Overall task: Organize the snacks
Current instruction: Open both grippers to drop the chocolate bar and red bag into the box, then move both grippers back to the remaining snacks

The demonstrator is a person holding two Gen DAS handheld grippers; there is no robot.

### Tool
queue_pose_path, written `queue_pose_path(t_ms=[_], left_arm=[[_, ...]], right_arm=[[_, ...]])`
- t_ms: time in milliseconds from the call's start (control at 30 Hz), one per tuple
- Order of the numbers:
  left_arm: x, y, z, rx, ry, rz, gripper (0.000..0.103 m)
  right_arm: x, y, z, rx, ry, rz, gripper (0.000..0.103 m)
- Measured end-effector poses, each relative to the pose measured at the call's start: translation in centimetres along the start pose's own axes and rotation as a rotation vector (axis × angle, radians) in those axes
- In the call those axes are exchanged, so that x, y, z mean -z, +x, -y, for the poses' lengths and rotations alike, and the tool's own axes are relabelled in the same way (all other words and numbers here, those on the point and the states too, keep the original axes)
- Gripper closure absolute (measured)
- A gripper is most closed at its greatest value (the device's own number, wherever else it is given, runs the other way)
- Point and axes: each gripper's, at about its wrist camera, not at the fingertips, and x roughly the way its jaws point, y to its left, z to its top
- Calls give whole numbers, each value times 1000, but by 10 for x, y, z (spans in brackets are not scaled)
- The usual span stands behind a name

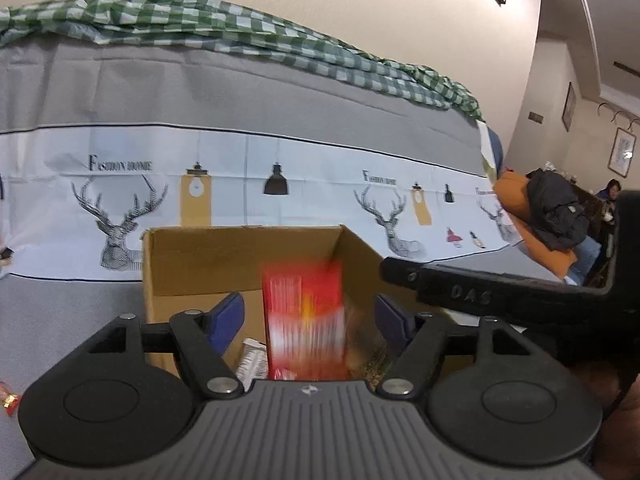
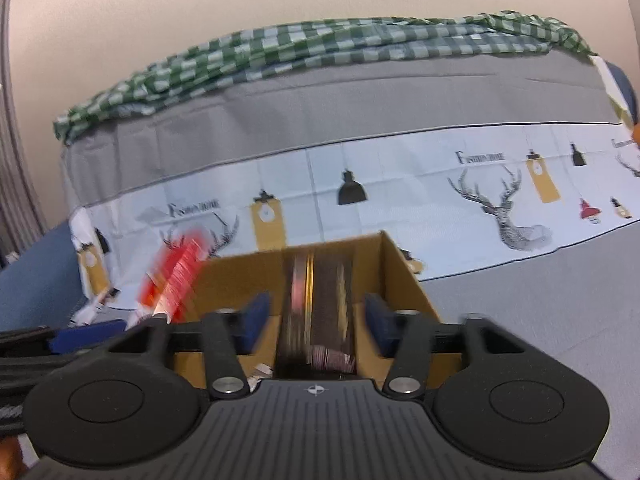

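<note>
My left gripper (image 1: 310, 314) had its jaws apart around a blurred red snack pack (image 1: 306, 320), upright, long axis vertical, over the cardboard box (image 1: 192, 264). My right gripper (image 2: 316, 322), jaws likewise apart, flanked an upright dark pack (image 2: 320, 312).

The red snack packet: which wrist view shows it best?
The left wrist view: the red snack packet faces the camera between the open fingers of the left hand-held gripper, over the cardboard box. The right wrist view shows it only as an edge-on, blurred streak.
</note>
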Motion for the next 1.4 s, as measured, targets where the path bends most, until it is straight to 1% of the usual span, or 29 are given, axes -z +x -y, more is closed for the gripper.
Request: queue_pose_path(t_ms=[33,133,200,333,433,467,500,533,567,600,633,700,733,800,900,933,1000,1067,1100,1133,1167,1200,1233,1300,1367,1400], left_arm=[[0,-1,-1,2,-2,1,27],[-2,-4,-8,1,-28,10,29],[-2,-7,-14,-4,-43,8,33],[-3,-16,-26,-41,-49,4,51],[-2,-29,-41,-64,-59,13,54],[-2,-35,-47,-70,-63,15,58],[-2,-40,-52,-77,-64,16,59],[-2,-45,-57,-86,-65,17,61],[-2,-50,-63,-93,-64,18,68],[-2,-55,-68,-97,-62,19,74],[-3,-59,-73,-102,-64,18,78],[-7,-68,-88,-103,-97,12,81],[-11,-71,-97,-95,-120,7,83],[-26,-72,-114,-98,-158,-14,83],[-57,-62,-143,-151,-207,-51,83],[-67,-56,-157,-167,-241,-56,83],[-77,-48,-180,-187,-292,-51,83],[-72,-45,-203,-196,-319,-29,83],[-63,-45,-212,-198,-318,-30,83],[-54,-40,-223,-218,-315,-78,83],[-50,-35,-233,-265,-324,-136,83],[-47,-33,-245,-301,-340,-169,83],[-47,-33,-259,-318,-370,-181,83],[-47,-41,-287,-326,-475,-152,83],[-45,-45,-307,-343,-550,-148,83],[-43,-45,-315,-361,-568,-157,83]], right_arm=[[0,-1,0,2,-1,6,40],[-2,0,-1,2,17,13,40],[-2,2,-2,7,34,8,40],[0,4,-11,15,46,5,40],[3,5,-24,15,46,9,41],[4,6,-30,16,42,10,41],[6,5,-36,18,40,16,43],[7,4,-42,20,37,29,54],[8,2,-49,12,31,43,64],[9,0,-55,0,22,54,69],[10,-1,-62,-13,14,65,75],[12,-4,-74,-39,4,83,79],[13,-6,-81,-49,-2,89,79],[15,-6,-92,-63,-8,90,79],[18,-4,-109,-93,-11,80,80],[20,-4,-116,-104,-17,78,80],[24,-3,-130,-128,-32,73,81],[28,-3,-144,-157,-47,63,81],[31,-2,-151,-177,-59,53,81],[34,-2,-158,-193,-71,45,81],[37,-3,-166,-213,-87,34,81],[40,-3,-174,-240,-103,23,81],[41,-2,-181,-266,-118,14,81],[45,-1,-199,-330,-164,-13,80],[47,9,-219,-394,-200,-65,80],[50,16,-230,-416,-216,-95,80]])
